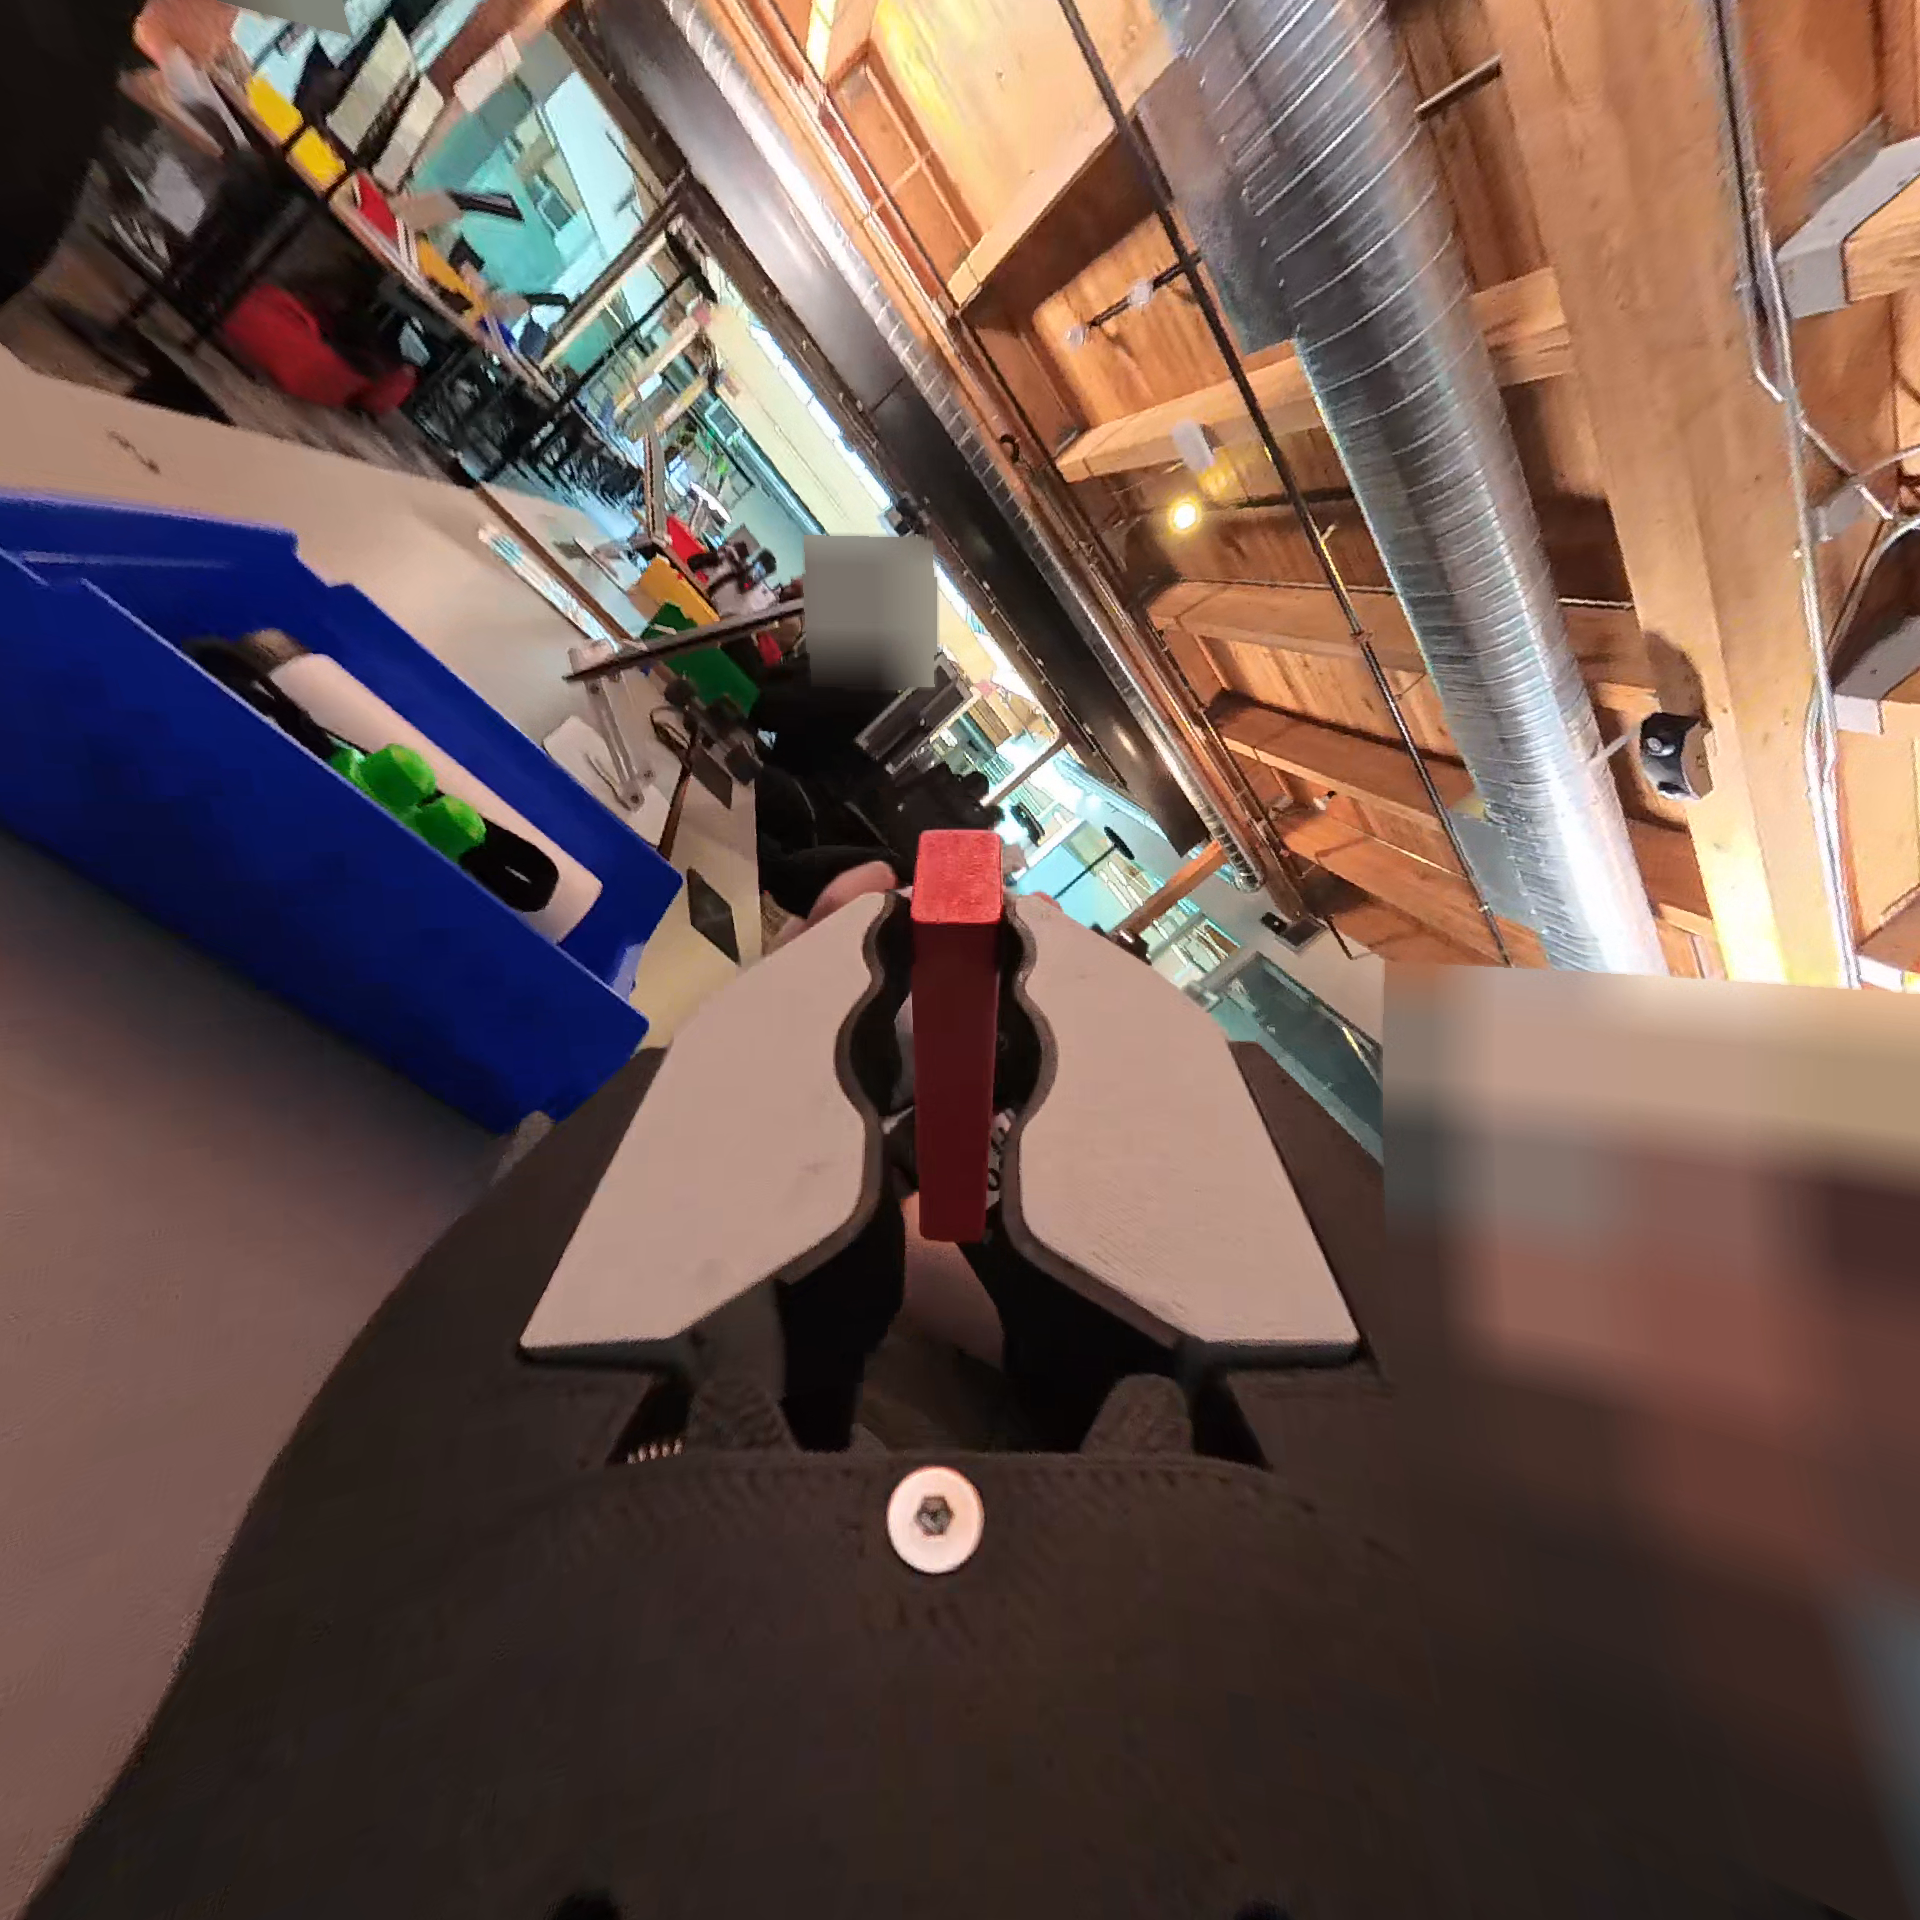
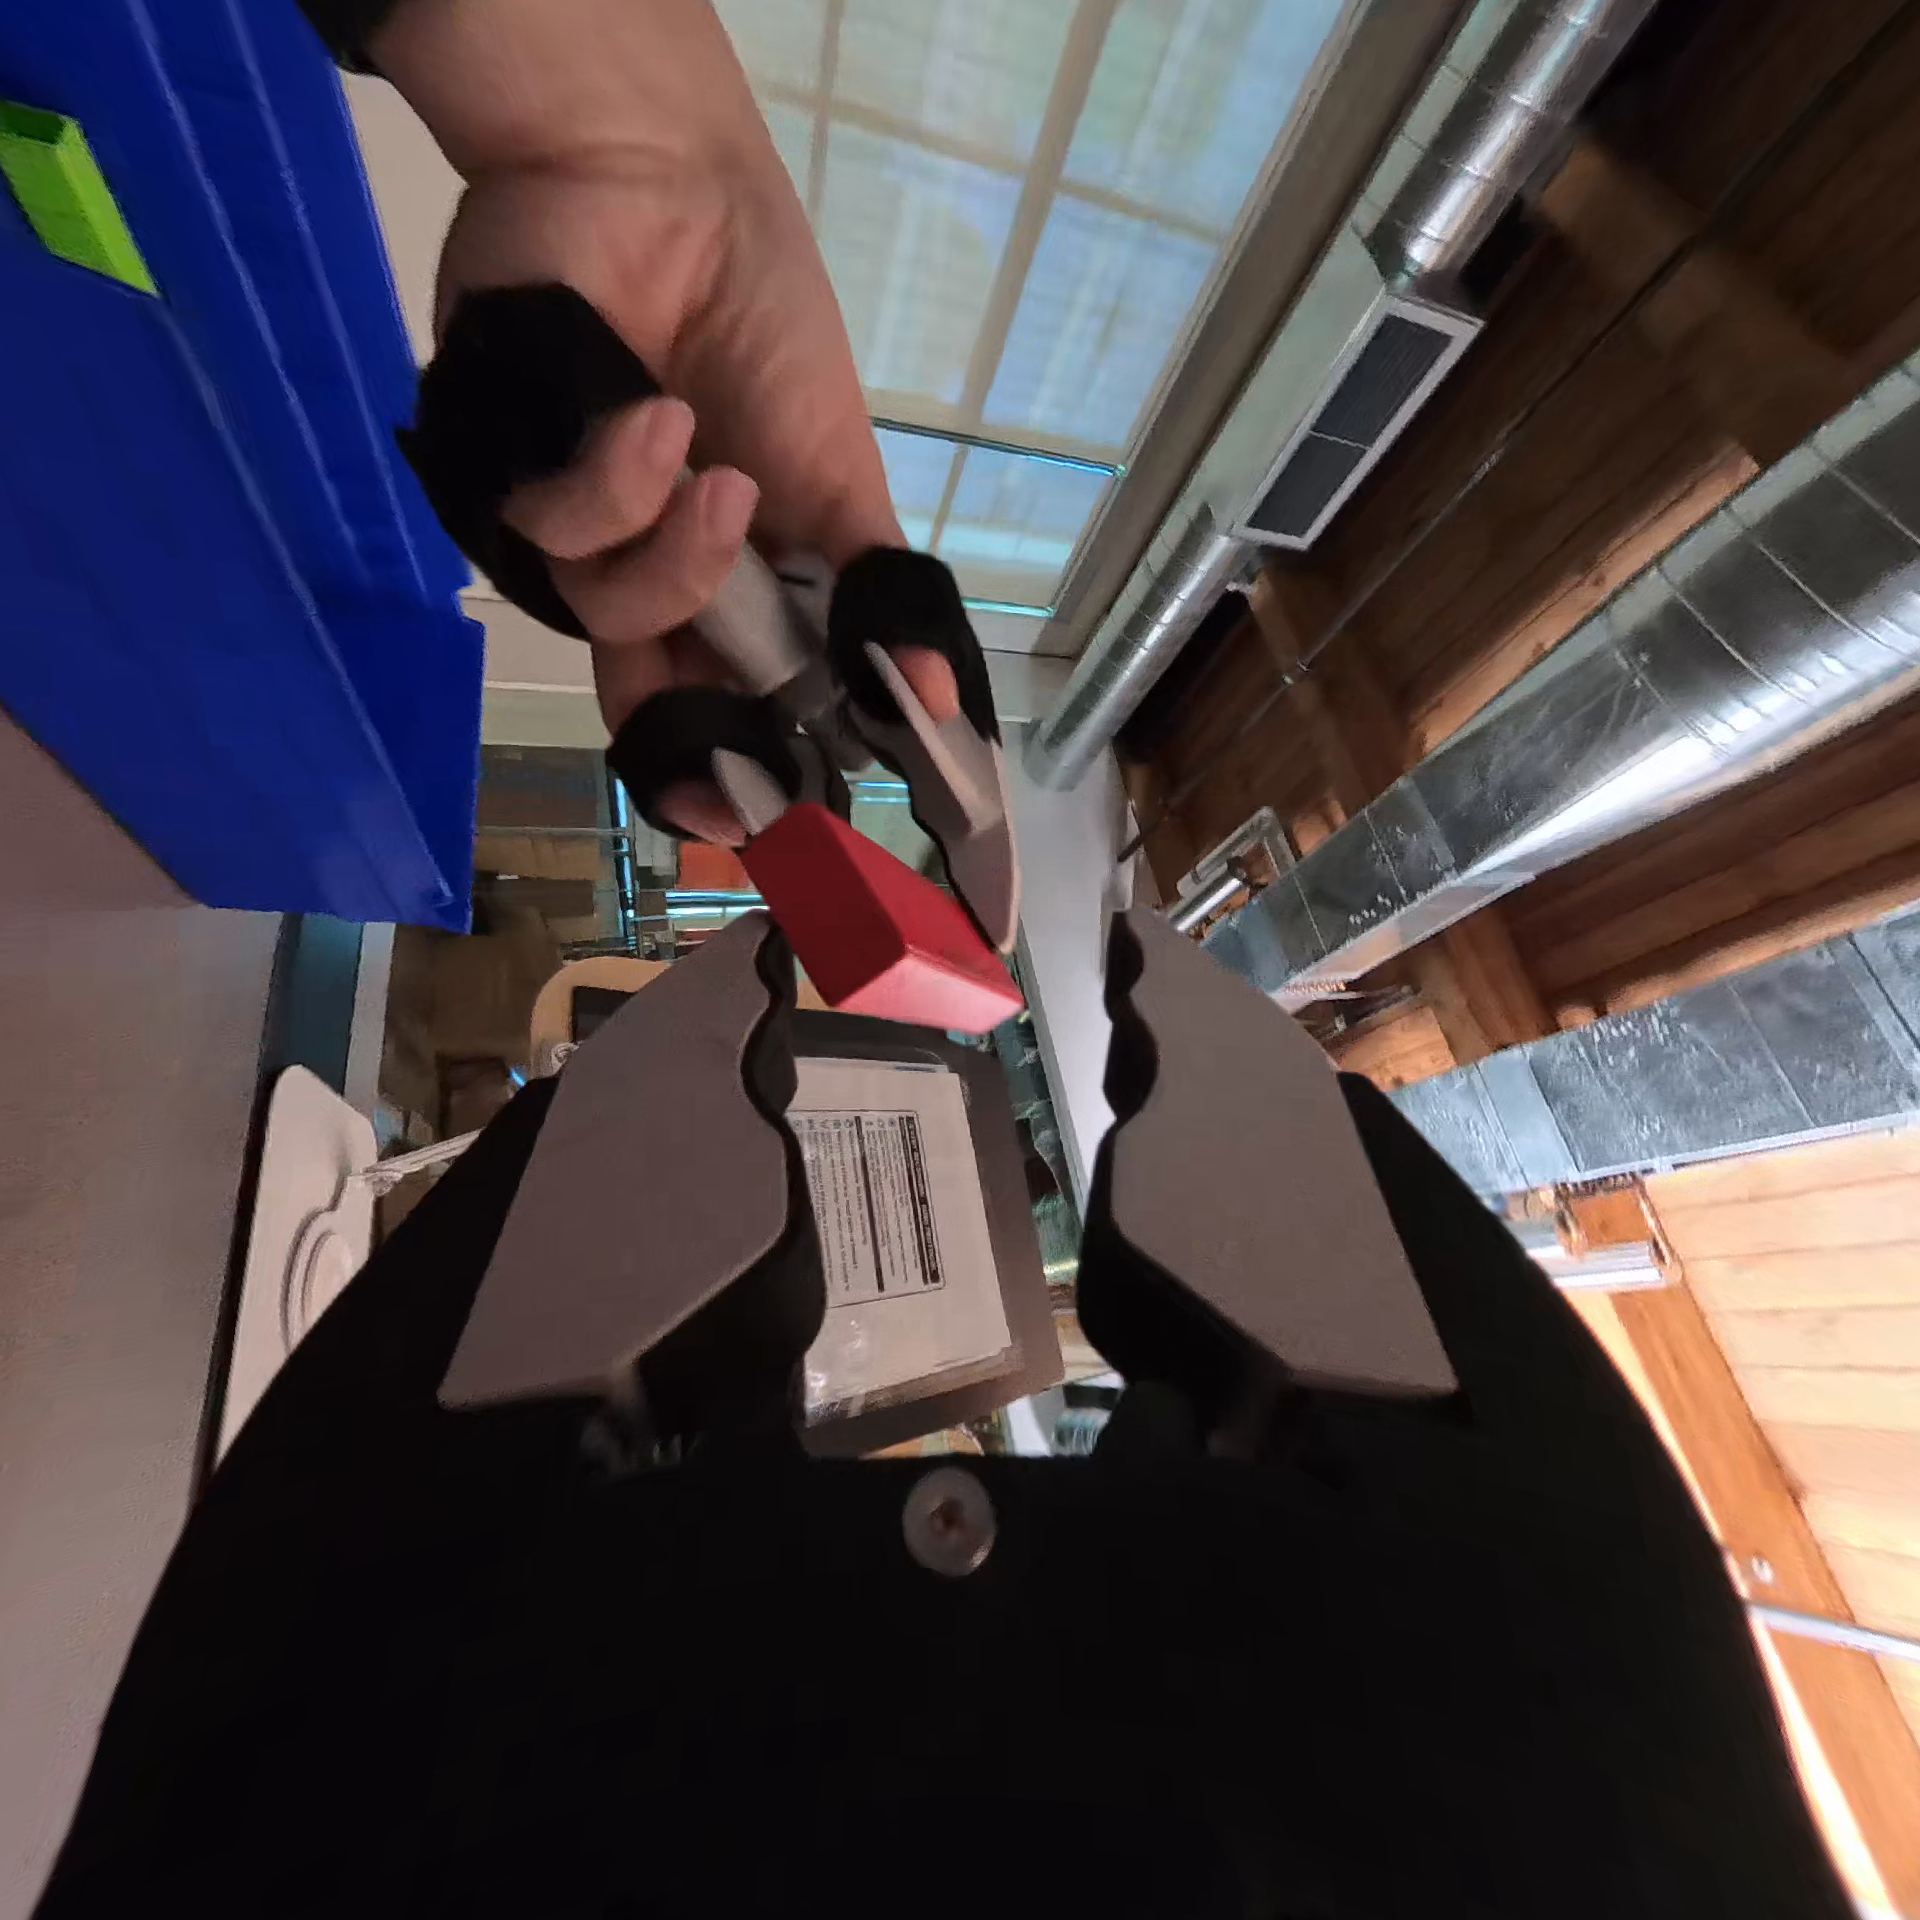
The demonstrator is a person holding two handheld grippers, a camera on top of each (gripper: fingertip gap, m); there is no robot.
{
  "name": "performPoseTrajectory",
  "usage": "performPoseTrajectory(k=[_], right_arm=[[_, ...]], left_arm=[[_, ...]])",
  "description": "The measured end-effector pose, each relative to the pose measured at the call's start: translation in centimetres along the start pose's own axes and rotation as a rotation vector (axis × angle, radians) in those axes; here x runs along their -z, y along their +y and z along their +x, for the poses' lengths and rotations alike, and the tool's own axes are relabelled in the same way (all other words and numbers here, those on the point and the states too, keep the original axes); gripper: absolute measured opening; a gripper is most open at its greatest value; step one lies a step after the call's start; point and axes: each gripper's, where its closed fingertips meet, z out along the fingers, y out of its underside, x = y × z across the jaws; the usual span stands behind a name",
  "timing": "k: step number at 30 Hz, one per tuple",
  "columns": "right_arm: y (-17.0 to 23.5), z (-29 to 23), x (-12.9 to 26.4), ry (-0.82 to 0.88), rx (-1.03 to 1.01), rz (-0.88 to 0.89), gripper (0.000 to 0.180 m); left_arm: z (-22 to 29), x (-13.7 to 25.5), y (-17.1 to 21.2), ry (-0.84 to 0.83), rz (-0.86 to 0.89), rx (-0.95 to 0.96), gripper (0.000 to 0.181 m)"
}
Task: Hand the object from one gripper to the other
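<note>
While the left gripper (image 1: 951,925) clamps it, the red block (image 1: 954,1039) stands between that gripper's jaws, pinched near its far end with a short length projecting past the tips. The right gripper (image 2: 940,945) has its jaws spread wide and empty, and the free end of the block sits just in front of that gap, not yet touched on either side.

Item: one red block, rectangular, flat-faced, edges slightly rounded, matte painted finish (material probably wood, though plastic cannot be ruled out). Judged rigid and light; flat parallel faces should seat well against the scalloped grey jaw plates, and the matte surface looks unlikely to slip. Best hold for the receiver: the exposed end, across the two broad faces, clear of the giver's tips.

Accessories: a person's hand (image 2: 644,343) working the left gripper's handle; a blue plastic bin (image 1: 260,831), smooth-walled, on the pale desk (image 1: 114,1351), holding green pieces (image 1: 410,784) and a white cylinder (image 1: 416,758).
</note>
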Motion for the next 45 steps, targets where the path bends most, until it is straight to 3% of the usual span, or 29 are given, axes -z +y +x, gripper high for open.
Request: performPoseTrajectory(k=[2,3,7,11,15,18,23,26,27,29,32,35,38,40,45], right_arm=[[-0.3,-0.4,0.1,-0.029,0.024,0.005,0.048],[-0.3,-0.8,0.2,-0.059,0.028,0.004,0.033],[0.4,-0.3,0.3,-0.076,-0.054,-0.025,0.020],[1.6,1.3,0.7,-0.198,-0.524,-0.028,0.018],[2.4,2.7,1.0,-0.386,-1.113,0.001,0.017],[1.8,2.8,1.8,-0.565,-1.375,0.059,0.018],[1.3,2.2,1.8,-0.674,-1.515,0.051,0.017],[0.7,1.5,1.8,-0.722,-1.523,0.031,0.017],[0.9,1.6,1.6,-0.695,-1.511,0.026,0.017],[1.3,2.3,1.2,-0.611,-1.470,0.051,0.020],[2.4,5.7,1.3,-0.287,-1.292,0.153,0.045],[2.9,6.3,1.7,-0.158,-0.988,0.091,0.069],[2.8,4.3,1.1,-0.178,-0.679,-0.044,0.092],[2.5,2.7,0.6,-0.219,-0.565,-0.101,0.106],[1.5,0.4,0.2,-0.328,-0.645,-0.079,0.123]], left_arm=[[0.0,-0.3,0.3,0.019,-0.001,0.026,0.016],[0.0,-0.4,0.2,0.029,0.003,0.036,0.016],[-0.3,-0.5,0.1,-0.030,-0.001,-0.061,0.019],[-0.7,-0.2,-0.9,-0.236,-0.028,-0.486,0.042],[1.5,-0.5,0.5,-0.281,-0.133,-0.890,0.045],[2.5,-1.2,2.8,-0.259,-0.256,-0.981,0.047],[0.6,-2.4,5.0,-0.334,-0.395,-1.015,0.045],[-0.6,-2.8,5.7,-0.355,-0.445,-0.997,0.033],[-0.7,-2.9,6.0,-0.340,-0.457,-0.990,0.020],[-0.7,-2.9,5.7,-0.336,-0.440,-0.957,0.017],[-0.6,-2.3,4.0,-0.367,-0.356,-0.843,0.016],[1.1,-1.6,1.5,-0.250,-0.146,-0.617,0.016],[1.2,-0.9,1.3,-0.158,-0.128,-0.383,0.016],[0.1,-0.7,1.5,-0.192,-0.155,-0.351,0.016],[1.0,-1.3,4.1,-0.144,-0.318,-0.389,0.016]])
